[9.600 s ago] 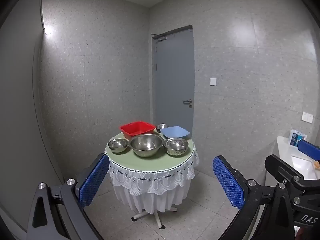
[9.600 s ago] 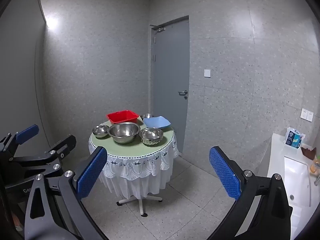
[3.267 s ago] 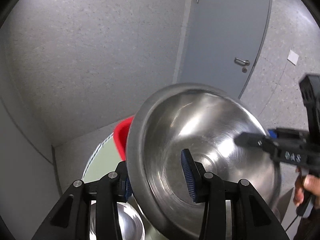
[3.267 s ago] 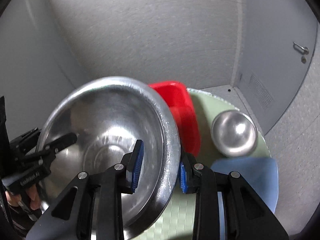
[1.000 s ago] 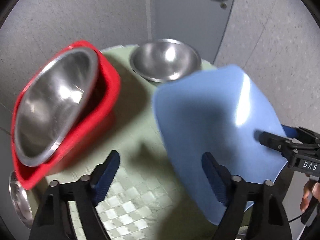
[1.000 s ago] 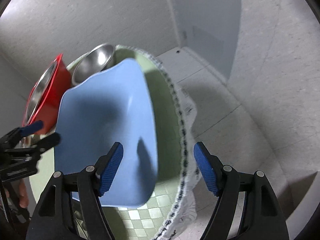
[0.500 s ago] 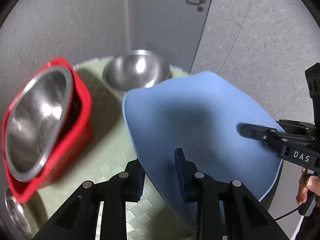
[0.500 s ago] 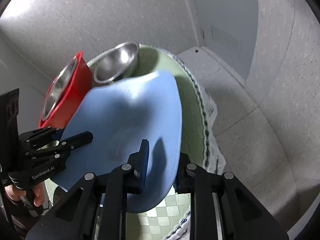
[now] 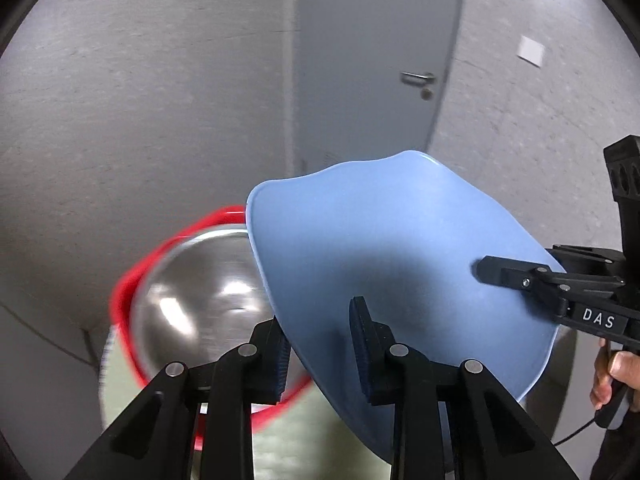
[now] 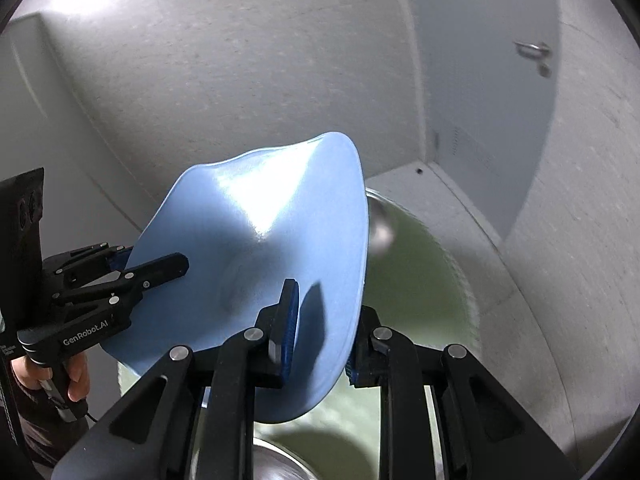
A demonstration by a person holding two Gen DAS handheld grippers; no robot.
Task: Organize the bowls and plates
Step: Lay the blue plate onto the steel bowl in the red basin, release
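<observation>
Both my left gripper (image 9: pixel 320 344) and right gripper (image 10: pixel 320 328) have just clamped the blue plate (image 9: pixel 400 260) and lifted it off the table (image 10: pixel 416 280), so I judge it bound for the red tub (image 9: pixel 124 292) at nine o'clock.

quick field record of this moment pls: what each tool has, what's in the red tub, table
left tool: shut on blue plate, at its near-left rim
right tool: shut on blue plate, opposite rim
blue plate: held in the air by both, tilted
red tub: holds large steel bowl
table: round, green cloth, below the plate
small steel bowl: on table, blurred
</observation>
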